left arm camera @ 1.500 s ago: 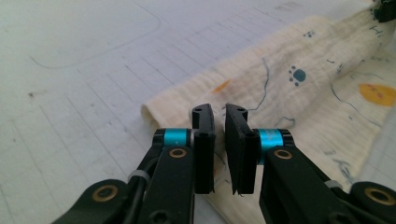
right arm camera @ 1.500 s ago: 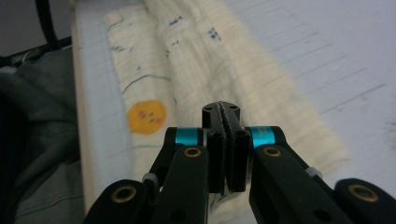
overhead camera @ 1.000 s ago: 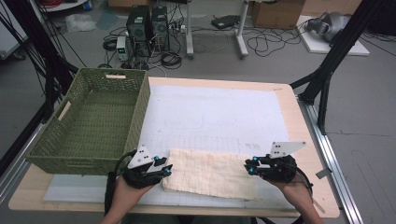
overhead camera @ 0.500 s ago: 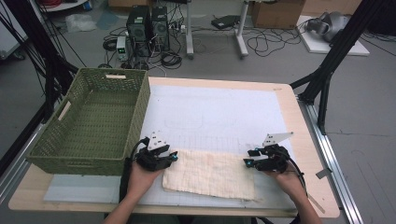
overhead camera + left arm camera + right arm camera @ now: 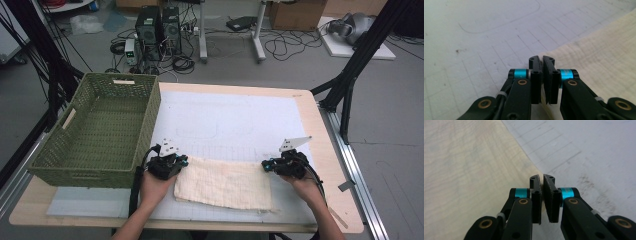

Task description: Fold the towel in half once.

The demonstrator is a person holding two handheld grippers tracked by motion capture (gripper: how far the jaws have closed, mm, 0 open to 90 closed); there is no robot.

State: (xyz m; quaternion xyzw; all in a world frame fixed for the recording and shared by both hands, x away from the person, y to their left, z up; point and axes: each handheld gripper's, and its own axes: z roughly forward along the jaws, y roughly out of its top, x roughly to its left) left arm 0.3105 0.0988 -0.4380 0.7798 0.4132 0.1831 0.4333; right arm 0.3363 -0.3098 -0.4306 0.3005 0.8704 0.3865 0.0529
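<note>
Left claw (image 5: 543, 58), jaws just closed, pinching the corner edge of a cream cloth (image 5: 604, 62). Cloth lies flat on the white gridded mat (image 5: 474, 50) covering the desk.

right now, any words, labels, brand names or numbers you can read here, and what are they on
None can be read.
The white mat carries only thin grid lines and a faint curved outline, no lettering.
The pale tag on the green basket rim is too small to read.
The cream cloth and both grippers show no print.
</note>
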